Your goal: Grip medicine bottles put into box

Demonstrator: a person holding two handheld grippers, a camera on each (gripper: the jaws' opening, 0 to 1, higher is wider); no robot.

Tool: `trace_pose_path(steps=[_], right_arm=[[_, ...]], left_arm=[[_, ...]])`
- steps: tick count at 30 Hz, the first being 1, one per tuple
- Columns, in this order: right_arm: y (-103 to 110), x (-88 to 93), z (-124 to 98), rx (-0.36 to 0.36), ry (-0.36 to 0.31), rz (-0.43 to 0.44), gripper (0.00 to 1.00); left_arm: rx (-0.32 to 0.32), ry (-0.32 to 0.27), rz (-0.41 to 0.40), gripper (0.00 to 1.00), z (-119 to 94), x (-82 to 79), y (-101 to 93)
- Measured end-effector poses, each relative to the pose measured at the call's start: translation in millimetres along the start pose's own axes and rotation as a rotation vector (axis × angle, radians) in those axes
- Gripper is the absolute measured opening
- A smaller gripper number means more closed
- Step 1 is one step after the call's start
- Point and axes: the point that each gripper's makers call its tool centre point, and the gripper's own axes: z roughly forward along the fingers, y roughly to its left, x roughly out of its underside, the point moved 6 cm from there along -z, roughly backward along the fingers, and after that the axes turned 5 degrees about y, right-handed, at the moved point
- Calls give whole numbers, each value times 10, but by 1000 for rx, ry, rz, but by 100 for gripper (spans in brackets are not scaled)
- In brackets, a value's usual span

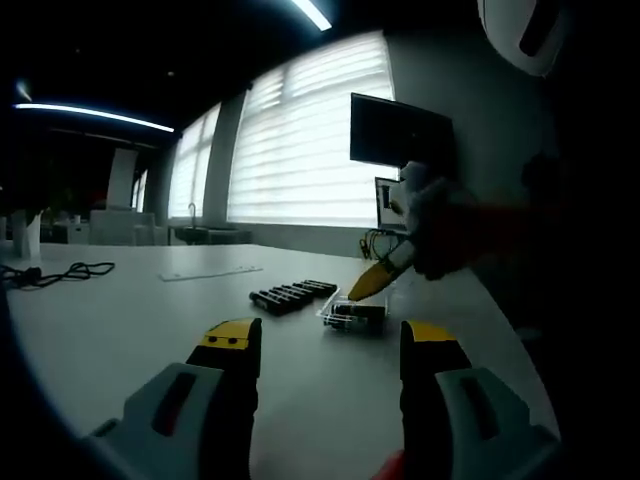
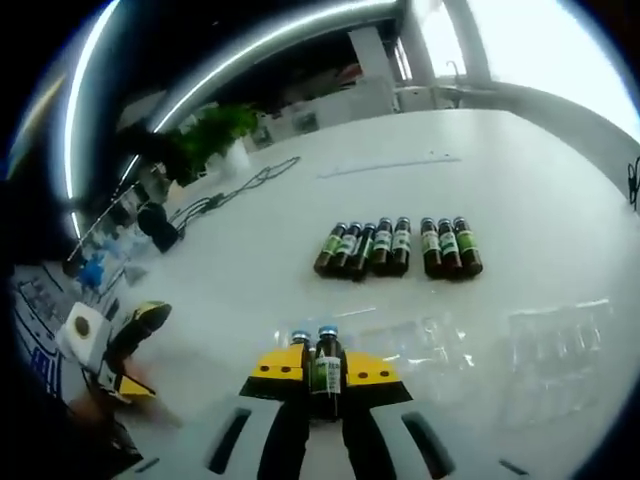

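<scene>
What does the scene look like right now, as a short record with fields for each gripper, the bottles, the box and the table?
right gripper: shut on a medicine bottle, second bottle just beside it
left gripper: open, holding nothing, above the table
bottle row: eight dark bottles lying side by side on the table, a small gap after the fifth
clear plastic box: transparent compartments, on the table near the right gripper
table: white, with a black cable at the far side

Left view low along the table [image 1: 120,310]; right view steeply down, shared bottle row [image 2: 398,246].
</scene>
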Motion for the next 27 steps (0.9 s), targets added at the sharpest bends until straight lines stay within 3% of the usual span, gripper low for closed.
trace_pose_path(steps=[11,27], right_arm=[[23,39,13,50,46,-134,3],[38,87,15,60,48,-167,0]], left_arm=[[0,1,0,49,1,4,-1],[1,-2,1,49,0,-2,-11]])
